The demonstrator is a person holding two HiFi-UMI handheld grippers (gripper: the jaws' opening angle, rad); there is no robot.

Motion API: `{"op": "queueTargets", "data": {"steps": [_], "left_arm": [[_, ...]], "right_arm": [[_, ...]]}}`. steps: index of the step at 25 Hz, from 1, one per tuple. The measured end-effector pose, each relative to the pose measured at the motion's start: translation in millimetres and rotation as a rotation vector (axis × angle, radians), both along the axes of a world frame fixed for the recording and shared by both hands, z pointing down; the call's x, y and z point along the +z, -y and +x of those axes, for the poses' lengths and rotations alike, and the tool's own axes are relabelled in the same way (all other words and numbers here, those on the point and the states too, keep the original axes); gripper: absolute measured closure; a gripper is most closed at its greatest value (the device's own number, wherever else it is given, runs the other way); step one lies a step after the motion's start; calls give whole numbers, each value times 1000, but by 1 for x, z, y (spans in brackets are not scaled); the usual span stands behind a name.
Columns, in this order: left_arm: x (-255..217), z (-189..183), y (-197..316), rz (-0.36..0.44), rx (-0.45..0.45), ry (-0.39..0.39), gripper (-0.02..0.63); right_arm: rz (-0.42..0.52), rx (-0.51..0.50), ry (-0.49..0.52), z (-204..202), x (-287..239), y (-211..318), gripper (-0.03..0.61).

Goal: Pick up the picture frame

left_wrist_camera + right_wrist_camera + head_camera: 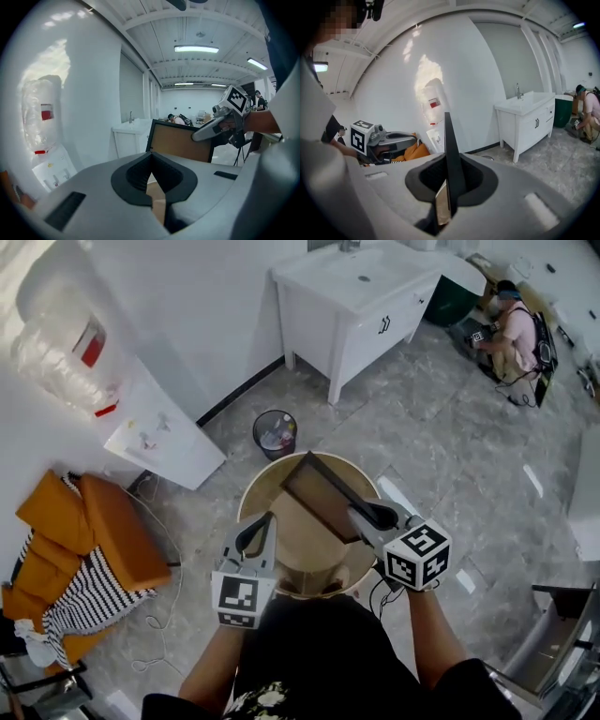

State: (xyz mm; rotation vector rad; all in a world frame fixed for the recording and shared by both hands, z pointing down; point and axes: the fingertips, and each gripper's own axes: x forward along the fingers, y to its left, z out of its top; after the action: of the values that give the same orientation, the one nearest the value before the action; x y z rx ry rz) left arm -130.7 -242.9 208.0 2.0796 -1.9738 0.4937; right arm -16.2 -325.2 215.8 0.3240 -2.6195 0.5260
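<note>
The picture frame (323,495) has a dark border and a brown backing board. It hangs tilted above the round wooden table (255,491), clear of its top. My right gripper (362,515) is shut on the frame's near right edge. In the right gripper view the frame (449,140) stands edge-on between the pads of that gripper (449,183). My left gripper (260,523) is shut and holds nothing, to the left of the frame and apart from it. From the left gripper (151,157) I see the frame's back (180,143) with the right gripper (206,132) on its corner.
A black waste bin (275,432) stands on the grey tiled floor beyond the table. A white sink cabinet (361,306) is at the back, with a person (511,334) crouched at the far right. An orange seat (89,540) with striped cloth and a water dispenser (141,418) stand at the left.
</note>
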Motion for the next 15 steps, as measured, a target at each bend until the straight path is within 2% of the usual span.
{"op": "queueTargets", "data": {"steps": [5, 10, 15], "left_arm": [[-44, -6, 12, 85, -8, 68, 598], [-90, -2, 21, 202, -25, 1, 598], [-132, 2, 22, 291, -38, -11, 598]], "right_arm": [[94, 8, 101, -5, -62, 9, 534], [202, 30, 182, 3, -114, 14, 534], [305, 68, 217, 11, -145, 17, 535]]}}
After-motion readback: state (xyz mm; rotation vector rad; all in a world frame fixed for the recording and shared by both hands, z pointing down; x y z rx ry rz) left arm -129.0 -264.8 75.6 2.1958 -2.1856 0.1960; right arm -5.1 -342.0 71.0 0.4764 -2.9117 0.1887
